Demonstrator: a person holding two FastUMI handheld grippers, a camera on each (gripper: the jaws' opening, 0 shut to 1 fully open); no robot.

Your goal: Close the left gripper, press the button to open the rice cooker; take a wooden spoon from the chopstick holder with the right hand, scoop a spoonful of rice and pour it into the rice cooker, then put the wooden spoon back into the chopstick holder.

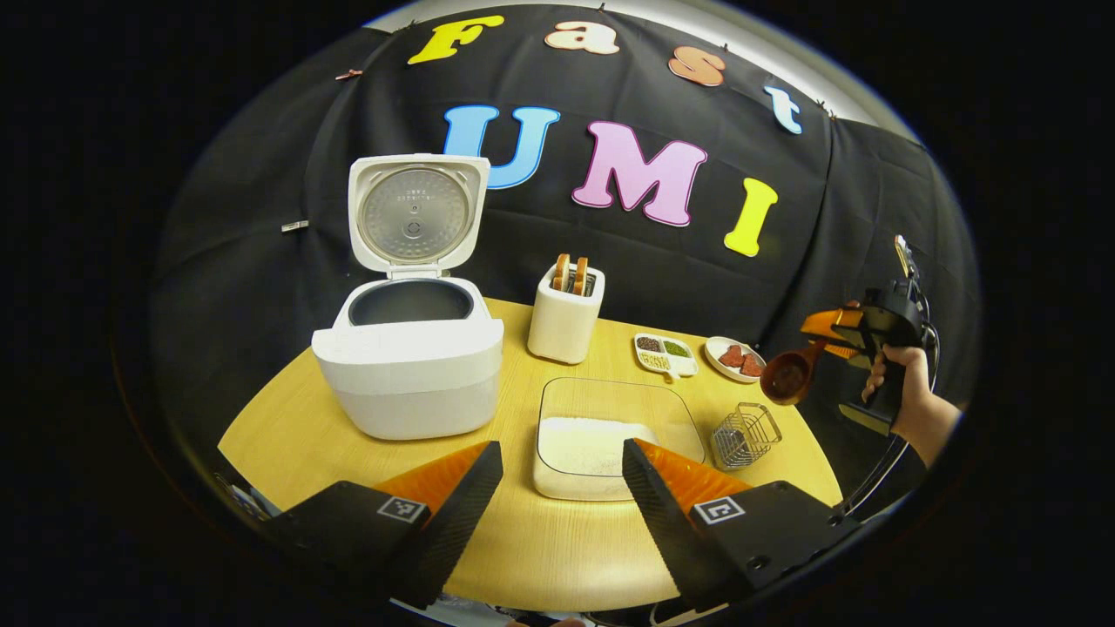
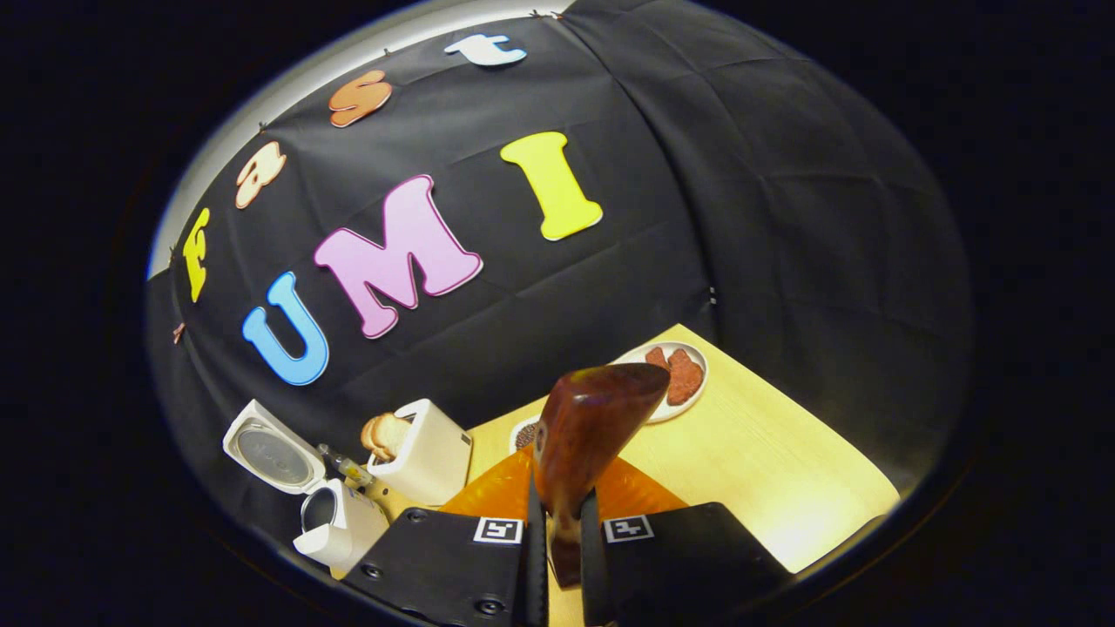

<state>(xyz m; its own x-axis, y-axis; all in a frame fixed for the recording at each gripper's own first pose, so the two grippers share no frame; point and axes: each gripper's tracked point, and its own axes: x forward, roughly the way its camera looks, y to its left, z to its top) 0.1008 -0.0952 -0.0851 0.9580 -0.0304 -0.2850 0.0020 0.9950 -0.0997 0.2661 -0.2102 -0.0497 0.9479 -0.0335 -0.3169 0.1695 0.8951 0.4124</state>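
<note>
Right gripper [image 2: 564,531] jaws clamped the wooden spoon [image 2: 585,435] above the desk [image 1: 523,540]; left gripper [image 1: 562,488] jaws wide, rice cooker [image 1: 409,366] open.

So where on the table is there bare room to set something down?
Bare wood on the table runs along the near edge, in front of the rice cooker and rice container, and in the gap between them. The back right is crowded: toaster, divided dish, plate, wire holder.
</note>
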